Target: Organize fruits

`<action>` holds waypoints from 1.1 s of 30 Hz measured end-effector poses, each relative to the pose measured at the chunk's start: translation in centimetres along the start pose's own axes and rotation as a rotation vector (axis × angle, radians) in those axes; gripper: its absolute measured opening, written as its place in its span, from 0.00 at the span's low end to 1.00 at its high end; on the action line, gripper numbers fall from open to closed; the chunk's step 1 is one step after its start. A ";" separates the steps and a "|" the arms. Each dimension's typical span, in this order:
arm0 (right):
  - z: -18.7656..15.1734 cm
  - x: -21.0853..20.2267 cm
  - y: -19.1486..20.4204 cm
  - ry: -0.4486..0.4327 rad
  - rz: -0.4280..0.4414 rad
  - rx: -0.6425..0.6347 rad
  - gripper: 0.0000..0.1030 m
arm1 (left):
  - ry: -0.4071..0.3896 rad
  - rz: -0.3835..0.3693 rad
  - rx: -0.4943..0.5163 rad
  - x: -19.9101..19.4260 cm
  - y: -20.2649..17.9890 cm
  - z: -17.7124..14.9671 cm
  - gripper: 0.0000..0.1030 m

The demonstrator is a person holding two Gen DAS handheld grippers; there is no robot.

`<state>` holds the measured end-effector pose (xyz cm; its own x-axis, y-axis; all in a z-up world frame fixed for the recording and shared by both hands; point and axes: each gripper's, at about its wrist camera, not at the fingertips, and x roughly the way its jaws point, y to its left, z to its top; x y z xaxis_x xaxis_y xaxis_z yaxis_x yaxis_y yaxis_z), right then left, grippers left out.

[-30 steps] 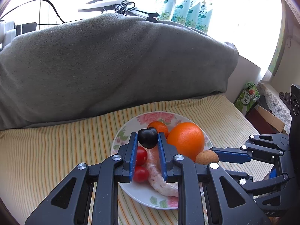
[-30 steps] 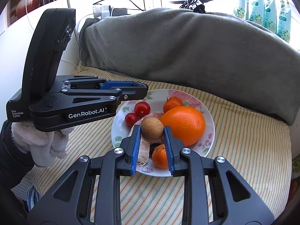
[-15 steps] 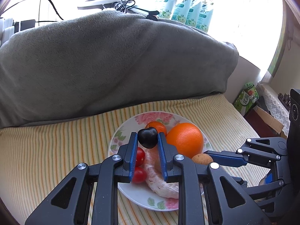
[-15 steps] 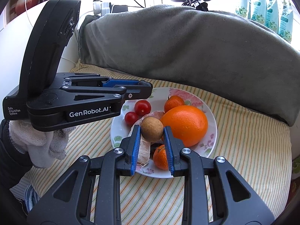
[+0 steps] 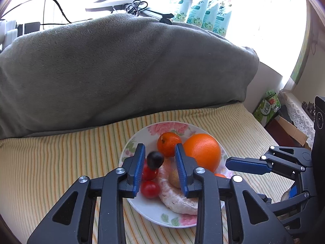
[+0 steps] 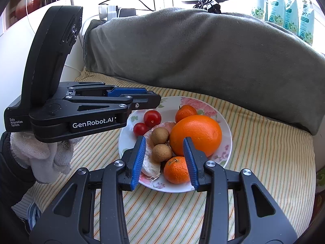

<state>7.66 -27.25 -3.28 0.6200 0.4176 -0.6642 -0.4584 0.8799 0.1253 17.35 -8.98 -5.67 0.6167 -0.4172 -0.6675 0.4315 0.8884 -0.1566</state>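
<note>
A floral plate [image 5: 142, 140] [image 6: 225, 130] lies on the striped cloth. It holds a big orange [image 5: 202, 152] [image 6: 196, 135], two mandarins [image 6: 185, 112] [image 6: 176, 169], two cherry tomatoes [image 5: 150, 189] [image 6: 152, 118], a wrapped peeled segment [image 5: 176, 199] and two longans [image 6: 160, 135]. The jaws of my left gripper [image 5: 160, 148] [image 6: 157, 101] are opening. A dark grape [image 5: 155, 159] hangs loose between them, clear of the right pad. My right gripper [image 6: 165, 140] [image 5: 229, 160] is opening too. The nearer longan [image 6: 162, 152] sits free between its pads on the plate.
A large grey blanket roll [image 5: 121, 71] [image 6: 203, 50] lies right behind the plate. A person's white-gloved hand [image 6: 40, 158] holds the left gripper. Boxes and a lace-covered shelf [image 5: 294, 113] stand off the right edge. Cables and pouches line the bright windowsill [image 5: 203, 10].
Both pairs of jaws have spread apart. The grape has slipped lower between the left pads, and the longan has dropped from the right pads onto the plate beside another longan.
</note>
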 end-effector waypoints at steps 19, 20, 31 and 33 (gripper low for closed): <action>-0.4 -2.5 -0.7 -0.062 -0.068 0.067 0.83 | -0.044 0.051 -0.027 -3.8 -0.2 -1.1 0.72; -0.4 -2.7 -0.7 -0.065 -0.072 0.071 0.83 | -0.046 0.055 -0.026 -4.1 -0.3 -1.3 0.72; -1.1 -4.8 -0.9 -0.112 -0.120 0.125 0.88 | -0.074 0.116 -0.019 -7.5 -1.5 -3.4 0.75; -1.2 -5.2 -0.8 -0.121 -0.125 0.131 0.89 | -0.078 0.119 -0.017 -8.1 -1.8 -3.9 0.80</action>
<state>4.07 -30.40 -0.83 0.7427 0.3206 -0.5879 -0.2913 0.9452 0.1474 8.95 -6.45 -2.82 0.7126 -0.3218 -0.6234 0.3413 0.9354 -0.0927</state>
